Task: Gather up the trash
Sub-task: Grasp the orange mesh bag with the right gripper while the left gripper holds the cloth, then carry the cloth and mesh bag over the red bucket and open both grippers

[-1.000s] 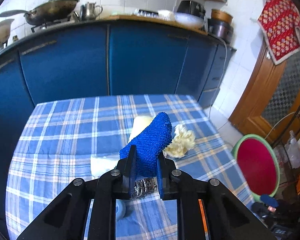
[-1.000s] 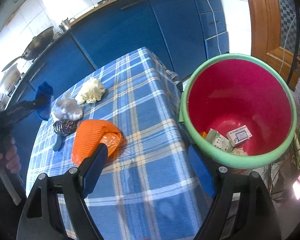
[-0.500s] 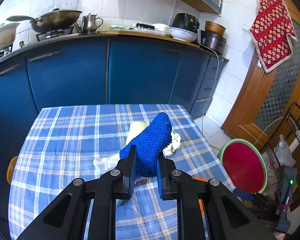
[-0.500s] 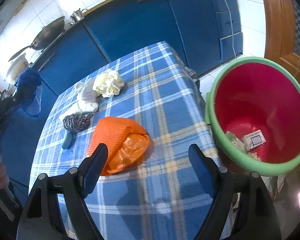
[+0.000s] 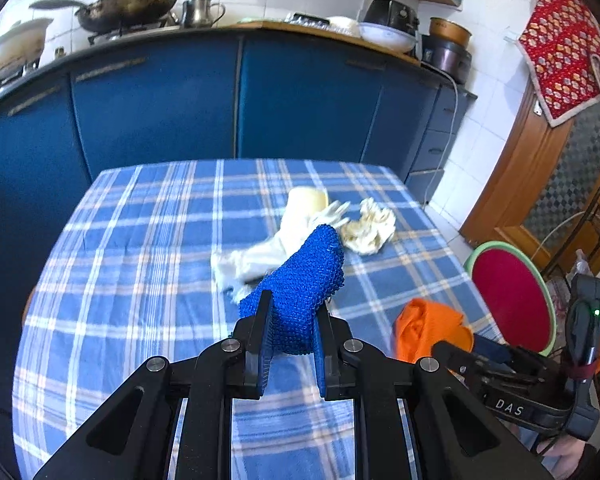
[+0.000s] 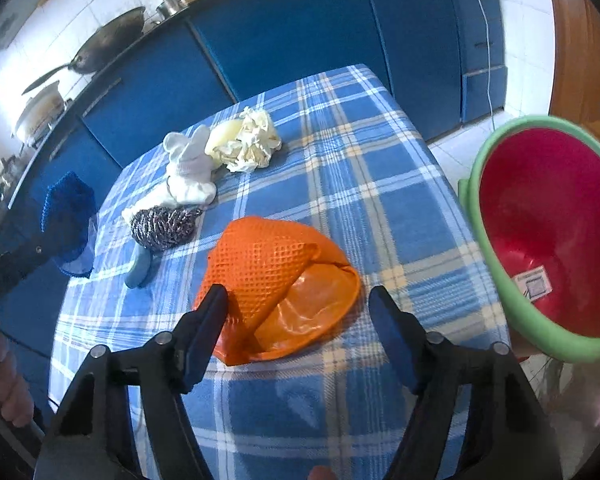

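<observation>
My left gripper (image 5: 290, 322) is shut on a blue knitted cloth (image 5: 302, 286) and holds it above the checked table (image 5: 140, 240); the cloth also shows in the right wrist view (image 6: 66, 222). My right gripper (image 6: 298, 322) is open, its jaws either side of an orange mesh bag (image 6: 278, 280) lying on the table, seen too in the left wrist view (image 5: 428, 330). A red bin with a green rim (image 6: 540, 232) stands beside the table's right edge, with a small box inside.
On the table lie a white glove (image 6: 188, 170), crumpled yellowish paper (image 6: 252, 142), a steel scourer (image 6: 162, 226) and a small blue piece (image 6: 138, 272). Blue kitchen cabinets (image 5: 220, 96) stand behind the table. A wooden door (image 5: 540, 184) is at the right.
My left gripper has risen and pulled back with the blue cloth. My right gripper has swung left from the bin and closed in on the orange bag.
</observation>
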`<action>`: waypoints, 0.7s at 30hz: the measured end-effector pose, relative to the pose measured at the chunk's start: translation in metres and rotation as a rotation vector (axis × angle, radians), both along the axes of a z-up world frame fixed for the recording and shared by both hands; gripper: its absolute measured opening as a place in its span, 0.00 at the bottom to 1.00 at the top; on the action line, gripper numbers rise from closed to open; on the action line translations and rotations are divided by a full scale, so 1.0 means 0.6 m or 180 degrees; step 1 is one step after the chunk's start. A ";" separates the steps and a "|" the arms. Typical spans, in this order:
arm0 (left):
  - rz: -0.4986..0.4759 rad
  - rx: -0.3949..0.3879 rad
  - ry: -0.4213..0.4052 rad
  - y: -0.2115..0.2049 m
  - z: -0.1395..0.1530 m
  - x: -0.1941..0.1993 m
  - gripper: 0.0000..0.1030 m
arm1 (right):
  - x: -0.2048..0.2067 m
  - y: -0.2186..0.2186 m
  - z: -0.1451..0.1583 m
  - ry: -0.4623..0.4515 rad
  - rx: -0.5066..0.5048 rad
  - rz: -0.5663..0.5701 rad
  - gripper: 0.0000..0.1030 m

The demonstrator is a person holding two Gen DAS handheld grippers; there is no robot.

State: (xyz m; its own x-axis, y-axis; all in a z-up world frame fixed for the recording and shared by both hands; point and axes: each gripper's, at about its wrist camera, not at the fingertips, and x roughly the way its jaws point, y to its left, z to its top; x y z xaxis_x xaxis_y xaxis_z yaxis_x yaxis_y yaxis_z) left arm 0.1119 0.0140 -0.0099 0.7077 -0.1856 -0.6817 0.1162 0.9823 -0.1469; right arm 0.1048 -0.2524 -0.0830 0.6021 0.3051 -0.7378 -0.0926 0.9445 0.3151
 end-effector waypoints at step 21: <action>-0.0103 -0.0140 0.0118 -0.011 -0.020 -0.025 0.17 | -0.051 0.023 0.008 -0.0285 -0.0139 -0.0026 0.06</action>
